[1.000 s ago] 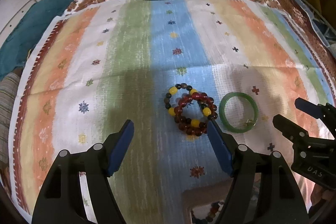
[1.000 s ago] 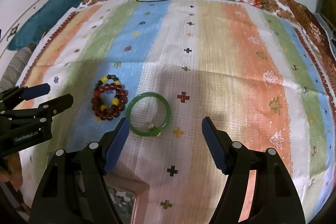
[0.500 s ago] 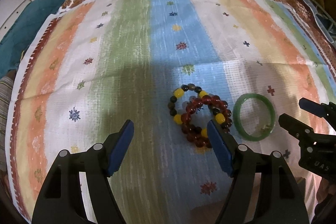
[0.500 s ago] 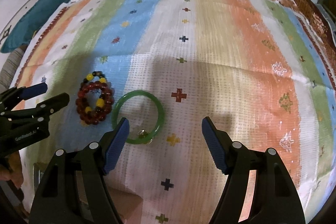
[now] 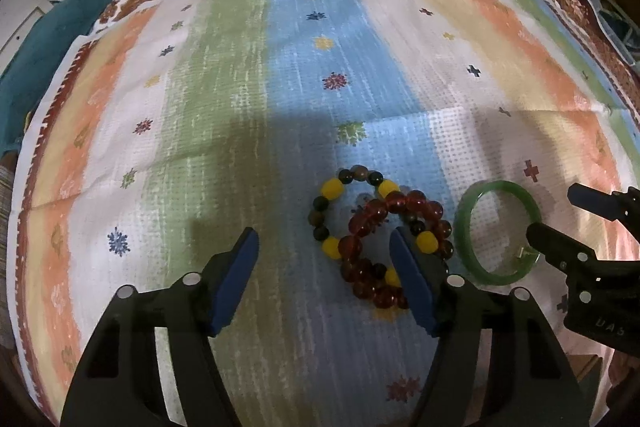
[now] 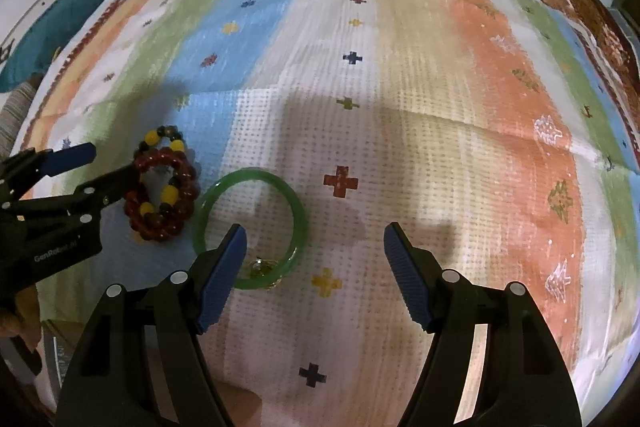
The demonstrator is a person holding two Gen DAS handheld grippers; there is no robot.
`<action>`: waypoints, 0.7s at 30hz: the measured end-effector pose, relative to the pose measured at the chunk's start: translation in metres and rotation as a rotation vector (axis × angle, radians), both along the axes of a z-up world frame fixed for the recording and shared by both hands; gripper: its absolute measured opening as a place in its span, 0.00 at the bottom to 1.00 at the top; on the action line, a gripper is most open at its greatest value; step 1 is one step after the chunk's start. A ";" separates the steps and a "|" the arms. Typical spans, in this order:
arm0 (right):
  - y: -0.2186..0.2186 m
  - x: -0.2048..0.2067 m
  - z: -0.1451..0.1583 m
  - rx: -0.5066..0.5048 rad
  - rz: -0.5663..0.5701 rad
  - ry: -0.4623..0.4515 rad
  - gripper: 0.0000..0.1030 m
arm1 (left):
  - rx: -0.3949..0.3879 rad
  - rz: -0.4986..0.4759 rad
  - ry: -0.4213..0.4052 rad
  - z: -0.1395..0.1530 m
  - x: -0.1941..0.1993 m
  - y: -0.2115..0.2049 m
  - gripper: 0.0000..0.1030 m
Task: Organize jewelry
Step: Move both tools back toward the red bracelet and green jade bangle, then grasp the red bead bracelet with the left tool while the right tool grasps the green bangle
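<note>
Green, glassy-stiff bangle point(image 6: 250, 227): slippery, rim-grip looking best; both claws, left point(image 5: 324, 275) and right point(image 6: 314, 269), narrowing, pinching nothing yet.

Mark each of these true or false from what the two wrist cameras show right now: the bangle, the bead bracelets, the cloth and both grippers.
1. The green bangle lies flat on the striped cloth. True.
2. The beaded bracelets are piled together, overlapping. True.
3. The bangle is stacked on the beads. False: it lies beside them on the cloth.
4. The left gripper is clamped on the beads. False: its jaws are closing but nothing is pressed between the pads.
5. The right gripper holds the bangle in the air. False: the bangle rests on the cloth, one finger over its rim.
</note>
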State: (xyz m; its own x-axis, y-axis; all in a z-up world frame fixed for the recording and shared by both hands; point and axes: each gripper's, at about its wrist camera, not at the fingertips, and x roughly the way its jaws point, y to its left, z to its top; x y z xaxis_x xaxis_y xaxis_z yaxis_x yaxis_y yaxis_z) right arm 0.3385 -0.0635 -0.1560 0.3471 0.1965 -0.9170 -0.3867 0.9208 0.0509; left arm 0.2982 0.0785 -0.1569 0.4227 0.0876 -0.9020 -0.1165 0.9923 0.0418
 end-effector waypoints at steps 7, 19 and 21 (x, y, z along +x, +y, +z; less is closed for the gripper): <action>0.004 0.002 -0.008 -0.018 -0.002 0.014 0.47 | 0.001 -0.031 0.020 -0.010 0.003 -0.002 0.43; 0.002 0.000 -0.010 -0.027 0.021 -0.018 0.08 | 0.035 -0.091 0.014 -0.009 -0.002 -0.010 0.13; 0.002 -0.001 -0.007 -0.024 0.022 -0.020 0.08 | 0.034 -0.092 0.005 -0.006 -0.004 -0.010 0.13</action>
State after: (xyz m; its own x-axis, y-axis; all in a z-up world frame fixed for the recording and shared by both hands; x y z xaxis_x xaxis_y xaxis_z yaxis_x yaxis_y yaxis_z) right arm 0.3378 -0.0614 -0.1633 0.3609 0.1824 -0.9146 -0.4075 0.9130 0.0213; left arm 0.2940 0.0685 -0.1634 0.4255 0.0797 -0.9014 -0.0250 0.9968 0.0764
